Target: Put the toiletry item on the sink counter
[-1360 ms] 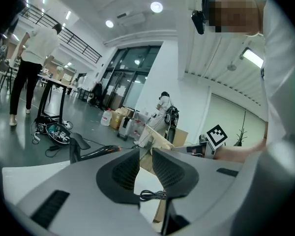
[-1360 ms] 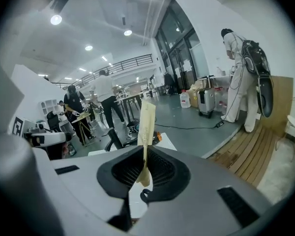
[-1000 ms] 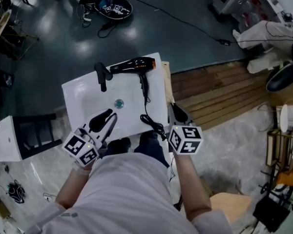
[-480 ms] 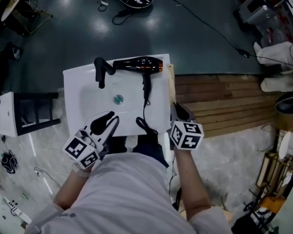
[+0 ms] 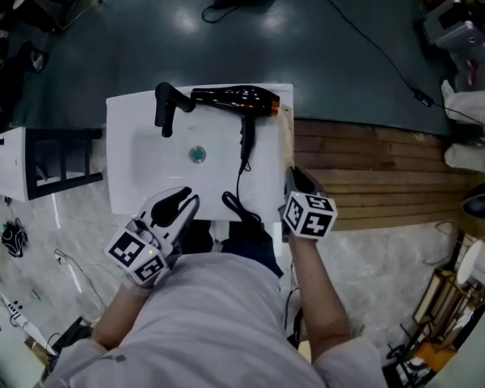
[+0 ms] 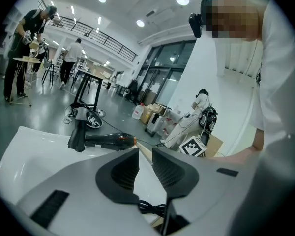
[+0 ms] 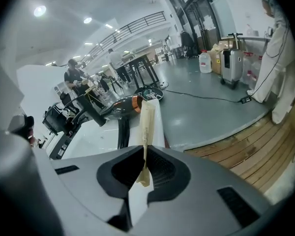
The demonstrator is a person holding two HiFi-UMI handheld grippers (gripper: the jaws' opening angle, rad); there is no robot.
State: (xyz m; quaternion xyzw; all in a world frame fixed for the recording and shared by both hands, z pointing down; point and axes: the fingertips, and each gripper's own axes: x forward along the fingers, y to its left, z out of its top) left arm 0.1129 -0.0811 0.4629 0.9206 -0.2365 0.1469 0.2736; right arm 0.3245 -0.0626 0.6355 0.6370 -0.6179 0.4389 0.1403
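Right gripper (image 7: 144, 157) pinched nearly closed on slim beige toiletry packet (image 7: 146, 124), grip clear only in own view; head view: packet along sink counter (image 5: 129, 128) right edge. Left gripper (image 6: 145, 163) slightly apart, empty.

Slim cream toiletry packet (image 7: 146, 124), pinched in right gripper (image 7: 144, 166), along sink counter (image 5: 125, 148) edge
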